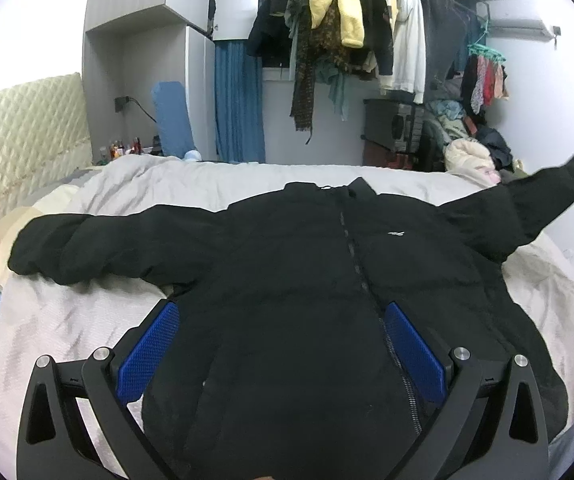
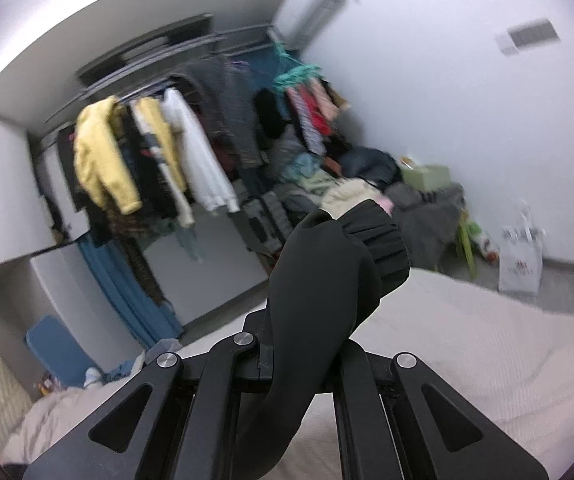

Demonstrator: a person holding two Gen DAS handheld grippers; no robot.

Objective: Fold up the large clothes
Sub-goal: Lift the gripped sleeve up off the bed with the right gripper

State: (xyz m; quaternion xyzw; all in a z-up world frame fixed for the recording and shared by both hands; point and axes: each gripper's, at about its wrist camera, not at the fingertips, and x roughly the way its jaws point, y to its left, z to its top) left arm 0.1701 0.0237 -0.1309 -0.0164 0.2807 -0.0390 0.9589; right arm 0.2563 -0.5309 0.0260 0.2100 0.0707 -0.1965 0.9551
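A black puffer jacket (image 1: 307, 264) lies front up on the bed, zipper closed, collar toward the far side. Its left sleeve (image 1: 99, 248) lies flat, stretched to the left. My left gripper (image 1: 283, 320) is open above the jacket's lower body, blue pads (image 1: 149, 352) spread wide, holding nothing. The jacket's right sleeve (image 1: 527, 200) is lifted off the bed toward the right edge. In the right wrist view my right gripper (image 2: 307, 344) is shut on that sleeve (image 2: 327, 280) near its ribbed cuff (image 2: 379, 236), held above the bed.
The bed is covered with a pale grey quilt (image 1: 87, 312), with a padded headboard (image 1: 19, 128) at the left. A rack of hanging clothes (image 1: 367, 28) and a clothes pile (image 1: 467, 148) stand beyond the far side. A white bag (image 2: 521, 256) sits on the floor.
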